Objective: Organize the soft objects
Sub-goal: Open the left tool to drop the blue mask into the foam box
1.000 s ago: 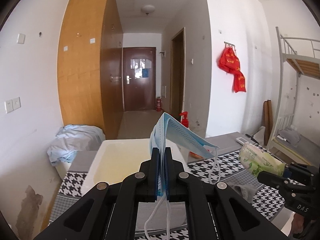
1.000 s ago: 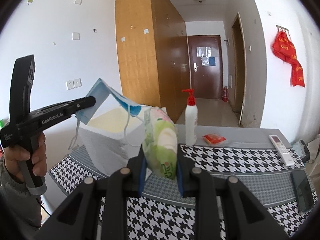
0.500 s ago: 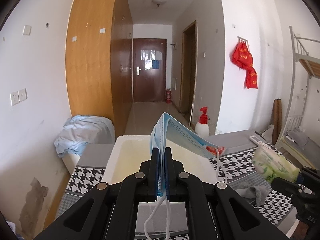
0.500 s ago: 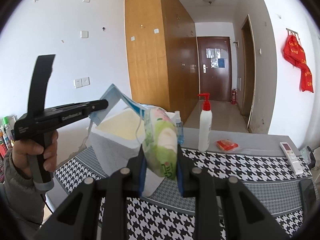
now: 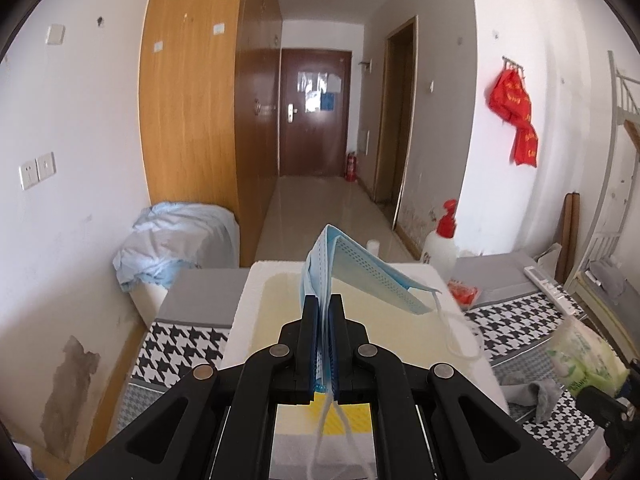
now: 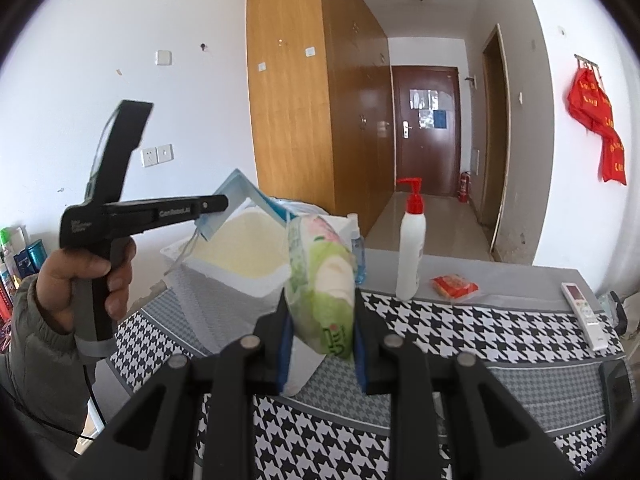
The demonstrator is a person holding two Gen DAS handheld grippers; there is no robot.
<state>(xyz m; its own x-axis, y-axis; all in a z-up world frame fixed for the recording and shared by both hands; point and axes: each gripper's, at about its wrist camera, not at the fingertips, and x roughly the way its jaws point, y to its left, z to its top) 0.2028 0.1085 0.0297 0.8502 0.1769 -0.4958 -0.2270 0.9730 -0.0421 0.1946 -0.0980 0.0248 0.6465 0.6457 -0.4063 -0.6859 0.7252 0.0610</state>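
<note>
Presently, at far left in the right wrist view, we note a hand (image 6: 86,280) holding the left gripper (image 5: 320,312), whose jaws are closed on a folded blue face mask (image 5: 360,268). The mask hangs above the open white foam box (image 5: 248,300); its ear loops (image 5: 460,336) dangle free to the right and below the jaws. The box stands on the left part of the worktop (image 6: 480,332), which carries a houndstooth cloth.

Moving right, we record the right gripper (image 6: 320,344) with its jaws gripping a green-and-white soft pack (image 6: 324,284), held upright in the air just beside the box's near right corner. In the left wrist view the same pack (image 5: 584,360) appears at the right edge, with a grey sock (image 5: 536,392) lying on the cloth near it.

Further right on the worktop stand a white pump bottle (image 6: 410,256) with a red top, then a small red packet (image 6: 454,286), then a white remote control (image 6: 584,314) near the right edge.
</note>
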